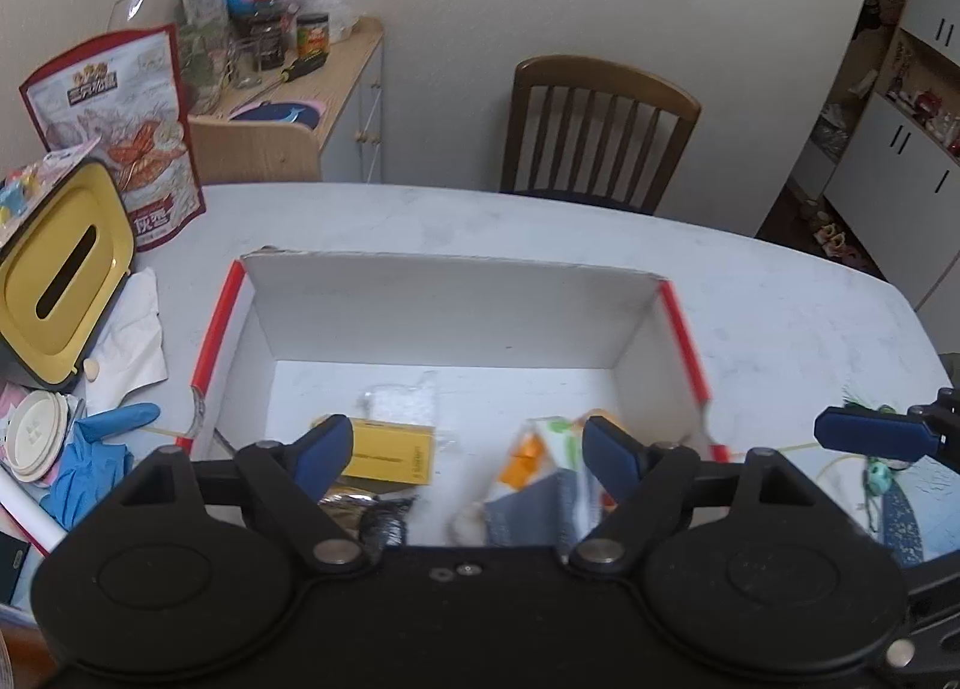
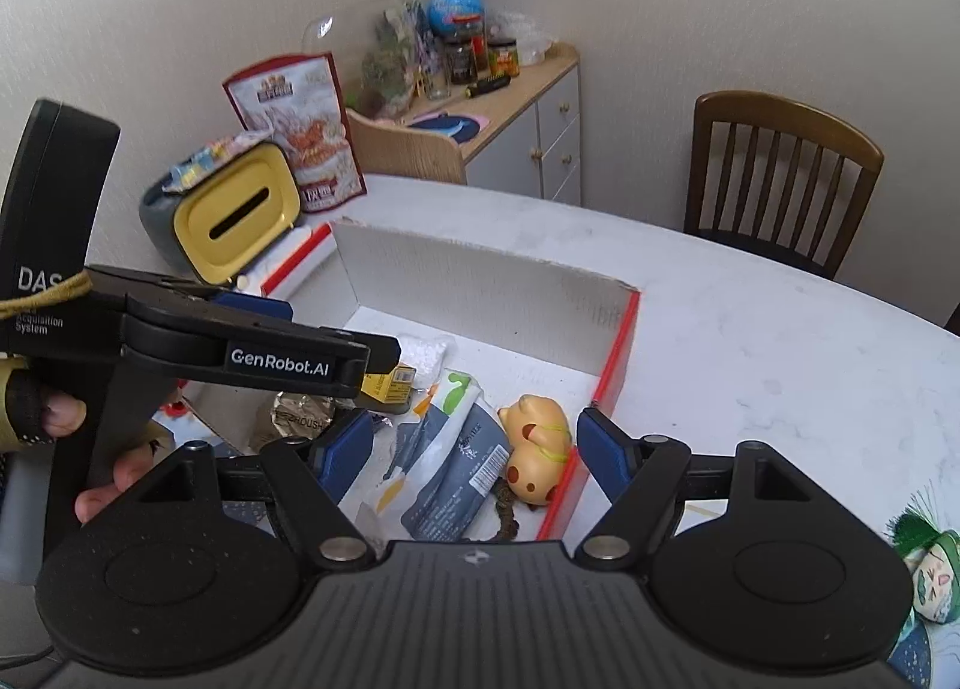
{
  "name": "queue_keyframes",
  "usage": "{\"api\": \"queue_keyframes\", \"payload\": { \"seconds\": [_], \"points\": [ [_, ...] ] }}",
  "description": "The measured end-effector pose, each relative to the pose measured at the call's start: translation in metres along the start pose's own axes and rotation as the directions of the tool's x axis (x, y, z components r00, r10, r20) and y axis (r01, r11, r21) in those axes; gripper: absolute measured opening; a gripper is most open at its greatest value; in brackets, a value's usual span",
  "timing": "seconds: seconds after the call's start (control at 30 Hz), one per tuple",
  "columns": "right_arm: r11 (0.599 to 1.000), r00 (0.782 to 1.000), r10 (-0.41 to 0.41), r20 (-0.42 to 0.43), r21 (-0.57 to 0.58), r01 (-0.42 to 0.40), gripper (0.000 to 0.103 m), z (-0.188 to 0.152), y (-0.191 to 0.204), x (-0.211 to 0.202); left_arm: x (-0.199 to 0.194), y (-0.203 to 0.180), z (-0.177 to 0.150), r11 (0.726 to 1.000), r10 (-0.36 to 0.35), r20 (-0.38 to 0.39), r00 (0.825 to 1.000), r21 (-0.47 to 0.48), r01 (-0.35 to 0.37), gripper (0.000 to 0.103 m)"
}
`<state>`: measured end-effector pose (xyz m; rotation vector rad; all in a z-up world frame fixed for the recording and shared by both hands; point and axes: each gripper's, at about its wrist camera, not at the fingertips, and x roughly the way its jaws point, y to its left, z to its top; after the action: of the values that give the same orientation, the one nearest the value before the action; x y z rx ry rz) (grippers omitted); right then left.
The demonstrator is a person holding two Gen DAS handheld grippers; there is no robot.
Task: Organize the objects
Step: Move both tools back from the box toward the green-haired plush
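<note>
Left gripper [image 1: 465,449] spread empty over box [image 1: 450,317] | right gripper [image 2: 474,455] spread empty above box's toy pig [image 2: 534,449], likely collecting there.

Matt white cardboard box [image 1: 456,305] – glossy red edges; inside it, a shiny plastic pig [image 2: 536,449] beside a crinkled foil pouch [image 2: 300,419].

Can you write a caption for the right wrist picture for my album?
Open right gripper hovers over a box holding a yellow toy and snack packets.
</note>
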<state>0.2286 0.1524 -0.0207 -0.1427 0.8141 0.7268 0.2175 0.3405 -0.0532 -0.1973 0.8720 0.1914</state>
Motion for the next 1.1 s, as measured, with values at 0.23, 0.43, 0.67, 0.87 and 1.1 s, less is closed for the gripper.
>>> {"api": "queue_keyframes", "payload": {
  "seconds": [0.23, 0.43, 0.67, 0.87, 1.1],
  "points": [
    [1.000, 0.999, 0.021, 0.037, 0.021, -0.022, 0.075, -0.015, -0.018, -0.035, -0.021, -0.030, -0.010, 1.000, -0.023, 0.033, 0.999, 0.021, 0.022, 0.086],
    [0.998, 0.998, 0.032, 0.060, 0.054, -0.035, 0.075, -0.036, -0.040, -0.065, -0.032, -0.059, -0.020, 0.998, -0.039, 0.044, 0.998, 0.049, 0.037, 0.090],
    [0.993, 0.997, 0.007, 0.075, 0.113, -0.016, 0.076, -0.069, -0.079, -0.096, -0.033, -0.099, -0.033, 0.995, -0.063, 0.034, 0.997, 0.084, 0.060, 0.094],
    [0.980, 0.996, -0.046, 0.082, 0.195, 0.030, 0.076, -0.095, -0.125, -0.119, -0.031, -0.136, -0.042, 0.989, -0.093, 0.023, 0.995, 0.119, 0.090, 0.096],
    [0.960, 0.989, -0.122, 0.078, 0.262, 0.098, 0.076, -0.123, -0.177, -0.145, -0.026, -0.181, -0.050, 0.980, -0.127, 0.028, 0.991, 0.159, 0.121, 0.102]
  ]
}}
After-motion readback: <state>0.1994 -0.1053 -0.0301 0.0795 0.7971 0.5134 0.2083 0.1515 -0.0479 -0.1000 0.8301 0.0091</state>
